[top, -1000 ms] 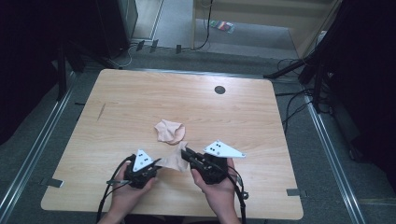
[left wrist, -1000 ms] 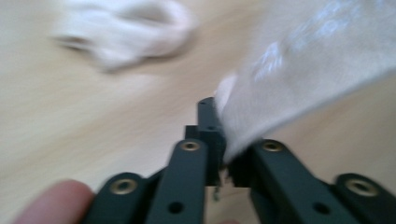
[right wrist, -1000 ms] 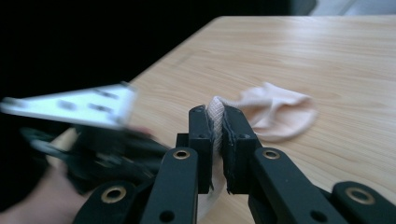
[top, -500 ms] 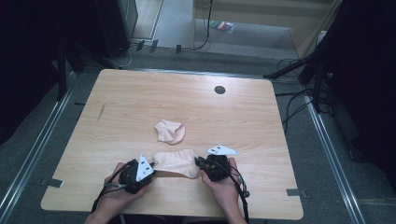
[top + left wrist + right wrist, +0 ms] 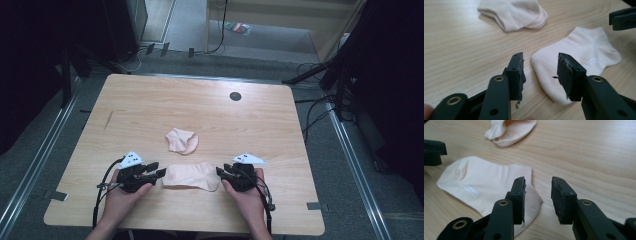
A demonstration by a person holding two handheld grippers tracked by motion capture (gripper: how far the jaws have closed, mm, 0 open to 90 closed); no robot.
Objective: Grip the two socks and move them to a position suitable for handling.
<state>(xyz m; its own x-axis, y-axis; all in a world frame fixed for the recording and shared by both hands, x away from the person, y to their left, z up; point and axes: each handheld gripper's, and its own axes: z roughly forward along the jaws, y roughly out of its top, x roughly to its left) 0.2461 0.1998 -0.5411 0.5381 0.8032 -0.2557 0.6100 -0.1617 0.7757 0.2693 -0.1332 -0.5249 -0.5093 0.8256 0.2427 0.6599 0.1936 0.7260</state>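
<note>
A pale peach sock (image 5: 190, 176) lies flat near the table's front edge, between my two grippers. My left gripper (image 5: 159, 173) sits at its left end and my right gripper (image 5: 220, 173) at its right end. Both have just been opening, and neither presses on the cloth. In the left gripper view the sock (image 5: 579, 55) lies just ahead of the parted left gripper (image 5: 541, 66). In the right gripper view the sock (image 5: 484, 182) lies ahead and left of the parted right gripper (image 5: 537, 187). A second sock (image 5: 182, 141) lies crumpled a little farther back.
The wooden table (image 5: 260, 125) has a small black round hole (image 5: 235, 96) toward its far side. Cables trail from both grippers over the front edge. Dark equipment, floor rails and cables surround the table.
The sock was bunched between the two shut grippers, then pulled out flat nearer the front edge. Both sets of jaws have since parted and let it go.
</note>
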